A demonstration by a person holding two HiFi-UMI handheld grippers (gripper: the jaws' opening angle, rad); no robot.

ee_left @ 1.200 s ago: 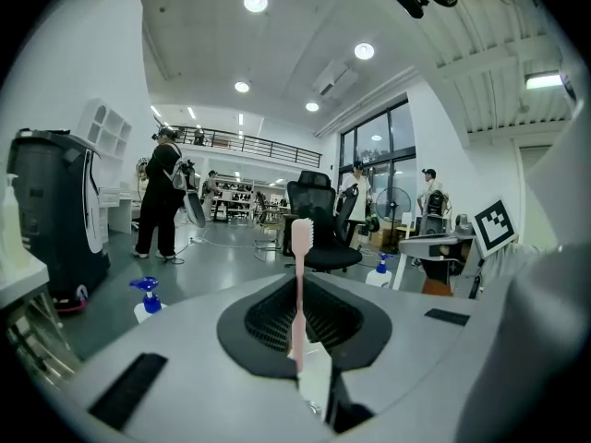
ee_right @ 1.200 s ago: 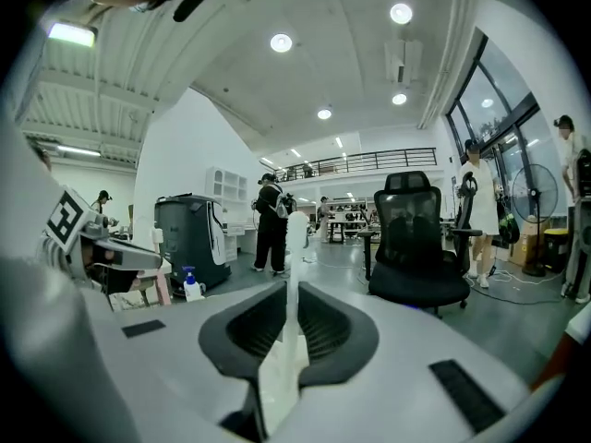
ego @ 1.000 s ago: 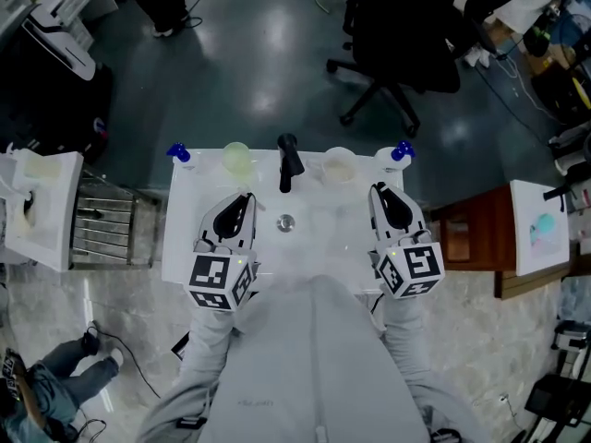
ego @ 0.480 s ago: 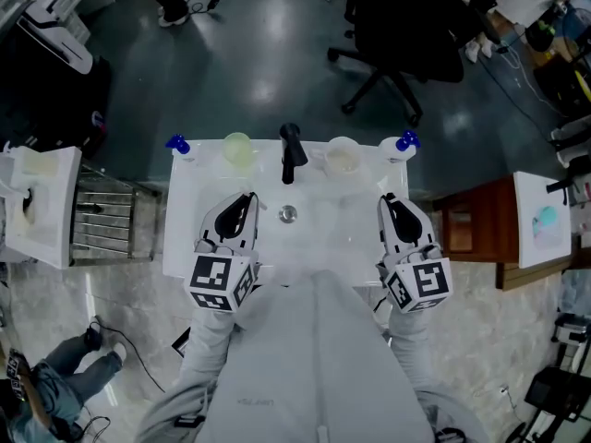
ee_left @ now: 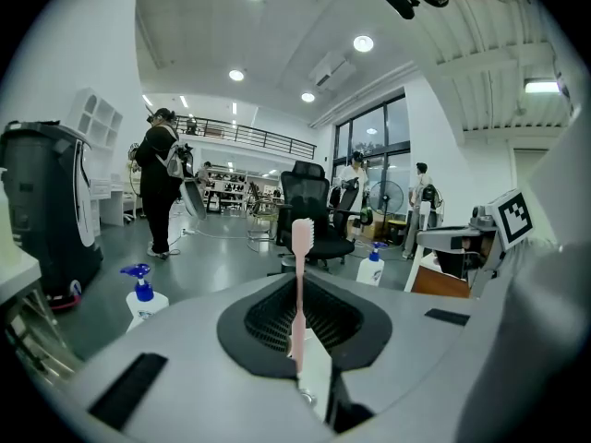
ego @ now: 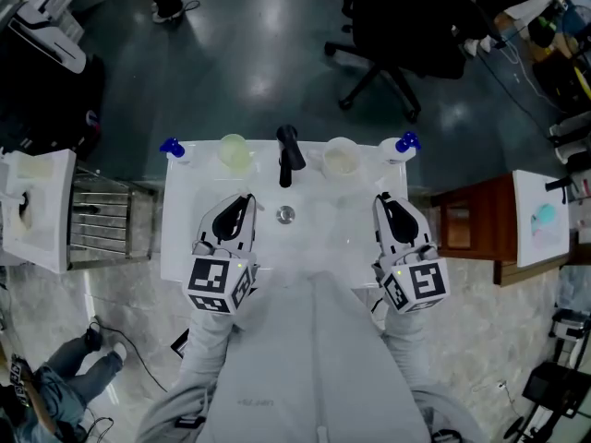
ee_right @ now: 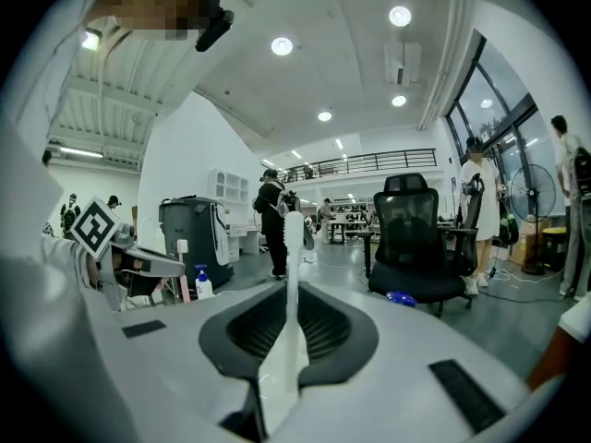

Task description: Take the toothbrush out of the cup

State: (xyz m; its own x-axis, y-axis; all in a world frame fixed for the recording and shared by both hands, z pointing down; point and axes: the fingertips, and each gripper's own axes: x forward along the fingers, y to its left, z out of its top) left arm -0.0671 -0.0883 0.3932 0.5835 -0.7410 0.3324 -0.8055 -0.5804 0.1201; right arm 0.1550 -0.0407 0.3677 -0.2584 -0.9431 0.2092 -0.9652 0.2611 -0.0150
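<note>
Head view: faucet [ego: 288, 155] between 2 cups [ego: 235, 152]

White sink top [ego: 178, 229] bears cups [ego: 234, 153], faucet [ego: 288, 155], pump bottles [ego: 172, 148].

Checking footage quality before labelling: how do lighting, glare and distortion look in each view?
Head view: dim room, white sink top overexposed, lamp glare on the floor. Left gripper view: heavy fisheye, black corners, pink toothbrush sharp. Right gripper view: same fisheye, white toothbrush washed pale.
</note>
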